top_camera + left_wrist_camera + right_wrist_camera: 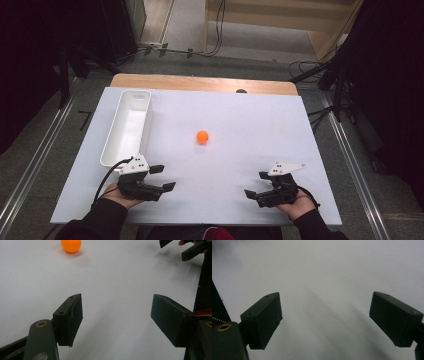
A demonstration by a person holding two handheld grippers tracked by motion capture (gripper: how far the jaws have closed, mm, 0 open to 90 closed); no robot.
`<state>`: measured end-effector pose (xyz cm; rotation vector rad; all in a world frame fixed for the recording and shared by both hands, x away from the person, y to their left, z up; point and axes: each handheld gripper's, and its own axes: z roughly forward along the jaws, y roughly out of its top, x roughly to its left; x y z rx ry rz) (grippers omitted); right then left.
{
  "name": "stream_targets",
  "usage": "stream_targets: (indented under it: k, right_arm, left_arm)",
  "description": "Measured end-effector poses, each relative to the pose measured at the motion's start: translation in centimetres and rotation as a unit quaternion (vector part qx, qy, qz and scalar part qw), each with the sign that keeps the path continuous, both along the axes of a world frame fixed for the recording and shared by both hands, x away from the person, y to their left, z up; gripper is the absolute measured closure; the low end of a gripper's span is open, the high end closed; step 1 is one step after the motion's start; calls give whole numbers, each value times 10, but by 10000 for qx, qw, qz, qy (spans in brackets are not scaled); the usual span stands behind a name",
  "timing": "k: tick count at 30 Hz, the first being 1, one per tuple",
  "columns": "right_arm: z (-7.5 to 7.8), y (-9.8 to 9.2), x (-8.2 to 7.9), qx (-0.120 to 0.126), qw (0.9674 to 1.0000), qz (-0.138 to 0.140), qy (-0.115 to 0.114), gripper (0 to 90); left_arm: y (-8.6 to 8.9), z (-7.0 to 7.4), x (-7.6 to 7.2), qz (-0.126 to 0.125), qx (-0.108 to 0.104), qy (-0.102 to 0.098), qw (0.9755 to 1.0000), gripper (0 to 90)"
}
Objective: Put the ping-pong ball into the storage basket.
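Both grippers rest low over a white tabletop (240, 125), each held in one of the person's hands at the near edge. At about seven o'clock on the table, the left gripper (163, 177) points toward the middle with its two black jaws standing well apart and nothing between them; in the left gripper view (116, 320) bare white surface shows in the gap. At about five o'clock, the right gripper (256, 183) points inward toward the left one, its jaws likewise spread wide and empty; in the right gripper view (325, 320) plain tabletop lies between them. A small round orange ball (202, 136) sits by itself near the centre of the table, at roughly one o'clock from the left gripper and eleven o'clock from the right, well apart from both. In the left gripper view the ball (71, 245) appears at the top edge, far ahead of the jaws. A long, white, rectangular plastic bin (111, 145) lies along the left side at about nine to ten o'clock, its near end just beside the left gripper.
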<state>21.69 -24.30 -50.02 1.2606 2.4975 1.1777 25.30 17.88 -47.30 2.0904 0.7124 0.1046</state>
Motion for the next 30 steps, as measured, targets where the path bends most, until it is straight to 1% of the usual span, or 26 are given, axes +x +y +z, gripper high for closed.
stream_targets:
  k: [3,4,7,9,12,13,14,15,17,19,20,21,22,24,26,28,30]
  right_arm:
    - [0,0,0,4,10000,-7,3,98]
    - [0,0,0,1,10000,-4,9,98]
    - [0,0,0,-6,10000,0,-7,98]
    - [-1,0,0,-23,10000,-3,-7,98]
    - [-1,1,1,-33,10000,15,-6,98]
    - [-1,1,1,-33,10000,15,-6,98]
    - [-1,0,1,-31,10000,4,-6,98]
    - [-1,0,1,-31,10000,4,-6,98]
    - [-1,0,1,-54,10000,-7,-7,97]
    - [-1,1,1,-53,10000,0,-8,98]
    - [-1,1,1,-50,10000,14,-7,98]
    - [-1,1,1,-54,10000,14,-8,98]
    - [-1,1,1,-52,10000,18,0,97]
    - [-1,1,1,-55,10000,11,-7,97]
    - [-1,1,1,-52,10000,3,-7,97]
    - [-1,1,1,-52,10000,8,-10,97]
    - [-1,0,1,-50,10000,6,-16,98]
  left_arm:
    - [-2,0,0,-11,-14,10,10000,259]
    - [-4,1,0,31,-13,-7,10000,258]
    - [-6,2,0,28,28,-38,10000,238]
    - [-11,2,2,16,49,-87,9999,237]
    - [-17,4,3,-32,-39,-100,9999,237]
    - [-17,4,3,-32,-39,-100,9999,235]
    - [-19,5,3,-84,-46,-44,9999,209]
    - [-19,5,3,-84,-46,-44,9999,196]
    - [-22,4,3,-97,-20,-33,9999,193]
    - [-26,5,4,-12,14,-52,10000,111]
    - [-27,5,4,-9,26,-48,10000,81]
    - [-29,5,4,65,31,-12,10000,35]
    - [-29,5,5,41,105,25,9999,0]
    - [-30,4,5,42,30,69,10000,0]
    - [-32,5,5,-36,-19,71,10000,0]
    - [-34,5,4,-60,41,-33,10000,0]
    - [-37,6,3,-44,54,-96,9999,0]
